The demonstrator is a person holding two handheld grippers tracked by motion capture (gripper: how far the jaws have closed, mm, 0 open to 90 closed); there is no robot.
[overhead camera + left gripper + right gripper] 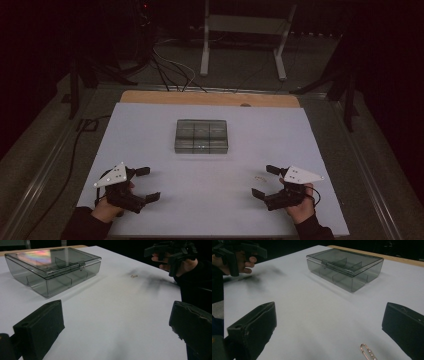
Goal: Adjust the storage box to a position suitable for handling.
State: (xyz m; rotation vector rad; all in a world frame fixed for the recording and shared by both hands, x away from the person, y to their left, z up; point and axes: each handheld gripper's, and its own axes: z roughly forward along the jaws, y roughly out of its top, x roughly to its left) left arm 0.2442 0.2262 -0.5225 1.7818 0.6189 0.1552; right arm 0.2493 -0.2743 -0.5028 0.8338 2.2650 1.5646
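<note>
Nothing is done yet — the clear compartment box (pixel 202 136) sits latched shut mid-table. Left of the box and nearer the person, the left gripper (pixel 144 184) hovers, jaws wide, holding nothing. Right of the box, the right gripper (pixel 264 180) is equally wide and empty — the small gold pin (pixel 368 351) lies just ahead of its jaws, untouched, well short of the box.

My left gripper (pixel 142 184) sits at lower left of the frame, jaws apart, empty. My right gripper (pixel 263 181) sits at lower right, likewise spread. A closed clear box (pixel 202 135) rests at centre on the white table (pixel 150 130), well apart from both.
</note>
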